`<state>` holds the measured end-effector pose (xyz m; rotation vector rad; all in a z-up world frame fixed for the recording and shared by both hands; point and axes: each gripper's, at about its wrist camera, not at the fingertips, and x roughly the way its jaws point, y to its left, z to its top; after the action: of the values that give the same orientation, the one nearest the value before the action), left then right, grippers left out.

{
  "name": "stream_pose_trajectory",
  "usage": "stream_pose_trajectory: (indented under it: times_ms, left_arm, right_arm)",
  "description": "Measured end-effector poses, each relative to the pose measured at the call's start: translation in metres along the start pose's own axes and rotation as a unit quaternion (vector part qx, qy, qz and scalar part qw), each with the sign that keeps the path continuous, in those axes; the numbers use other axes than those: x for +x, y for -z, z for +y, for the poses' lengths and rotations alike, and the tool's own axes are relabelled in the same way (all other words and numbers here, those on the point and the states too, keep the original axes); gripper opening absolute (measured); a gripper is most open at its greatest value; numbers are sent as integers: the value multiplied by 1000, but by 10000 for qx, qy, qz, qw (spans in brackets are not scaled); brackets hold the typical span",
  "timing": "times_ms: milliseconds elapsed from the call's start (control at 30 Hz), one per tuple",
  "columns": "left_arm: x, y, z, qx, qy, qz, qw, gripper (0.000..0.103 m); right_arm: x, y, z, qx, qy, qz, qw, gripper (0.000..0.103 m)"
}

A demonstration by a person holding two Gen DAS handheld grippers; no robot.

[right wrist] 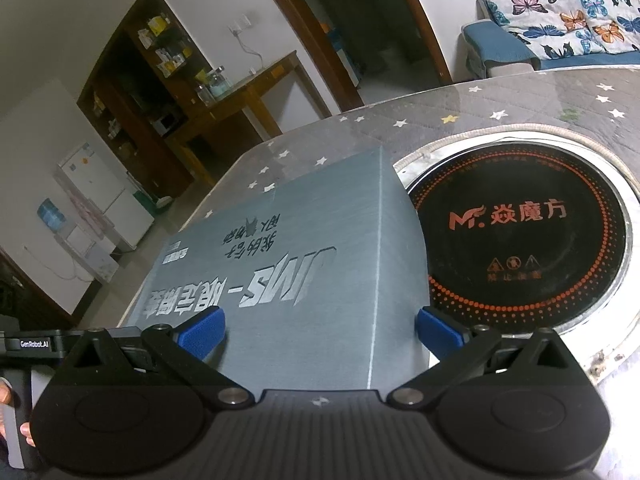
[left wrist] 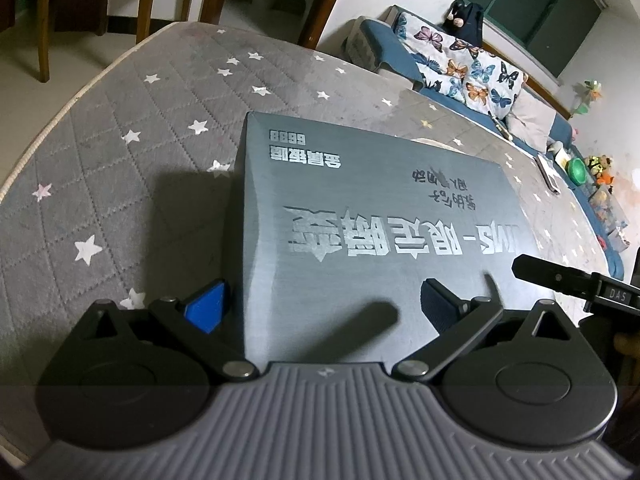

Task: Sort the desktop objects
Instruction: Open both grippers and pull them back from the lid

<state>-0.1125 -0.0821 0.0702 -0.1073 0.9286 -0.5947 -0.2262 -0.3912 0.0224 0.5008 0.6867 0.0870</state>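
Grey star-quilted surface (left wrist: 120, 128) carries a grey box (left wrist: 360, 216) beside a round cooktop (right wrist: 520, 232); sofa (left wrist: 460, 64) far right. Both grippers' fingers spread wide, apparently untouching: left gripper (left wrist: 324, 304), right gripper (right wrist: 320, 332).

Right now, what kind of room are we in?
Most likely a home living and dining room. A grey box lies on a table with a star-print cover and a built-in induction cooktop, and a sofa with butterfly cushions stands behind it.
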Motion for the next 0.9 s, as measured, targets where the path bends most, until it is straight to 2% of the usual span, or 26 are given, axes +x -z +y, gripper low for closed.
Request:
stream_pose_trajectory:
  times_ms: [133,300,500,700,800,900]
  left_arm:
    - [-9,3,1,120,-86,-163,9998,100]
    - [-24,7,3,263,-199,-414,9986,100]
    - [-53,6,25,156,-354,-928,9949,100]
    - [-65,-6,62,-282,-678,-1389,9876,101]
    - [-56,-10,77,-400,-1063,-1598,9806,101]
    - [-36,-12,90,-414,-1466,-1602,9753,101]
  right_arm:
    - [-7,3,2,-134,87,-58,9999,103]
    - [-29,10,-1,-296,279,-330,9986,103]
    - [-66,19,-25,-235,902,-837,9921,103]
    - [-86,23,-71,57,2015,-1203,9721,103]
    - [-86,23,-98,127,2699,-1319,9537,103]
    - [-84,23,-118,299,3025,-1365,9428,103]
